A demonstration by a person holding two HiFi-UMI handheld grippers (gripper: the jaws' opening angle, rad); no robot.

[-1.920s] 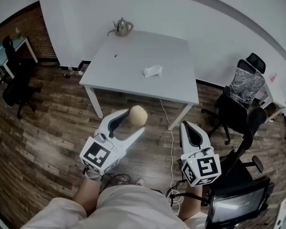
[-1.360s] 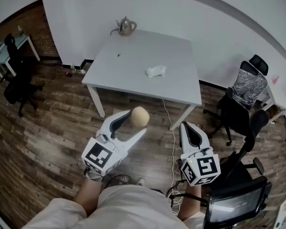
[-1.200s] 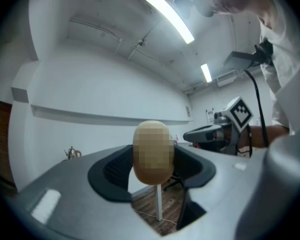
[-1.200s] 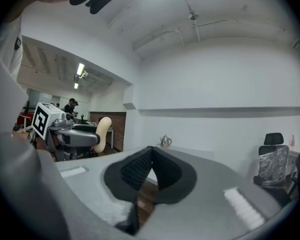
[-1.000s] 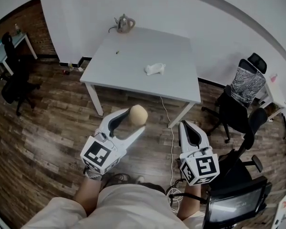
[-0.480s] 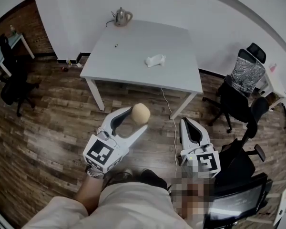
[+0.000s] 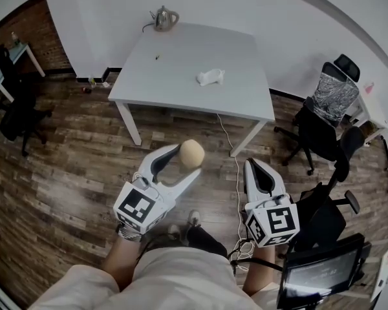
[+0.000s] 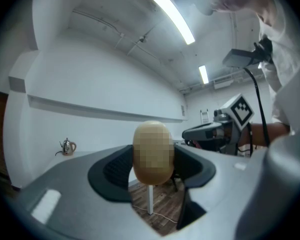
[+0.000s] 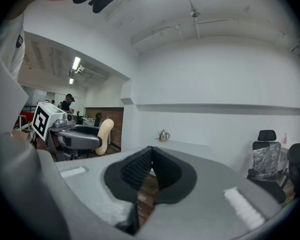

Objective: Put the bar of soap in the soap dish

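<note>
Walking in is the only real change: your shoes (image 7: 194,219) now show under you, the table (image 7: 181,57) is still well ahead, and the soap (image 7: 192,153) hasn't shifted in the left gripper (image 7: 185,161), whose jaws stand wide and pinch it at the tips. So this is transport only, placement not started. The right gripper (image 7: 254,166) is closed and empty. Soap looks tan, smooth, egg-shaped, upright between the pads. The small white thing (image 7: 210,77) on the table is likely the dish.

The left gripper (image 8: 152,170) clamps the tan bar of soap (image 8: 153,151) upright between its jaws. A kettle (image 8: 66,146) stands at nine o'clock, and the right gripper (image 8: 191,132) is at three o'clock.
</note>
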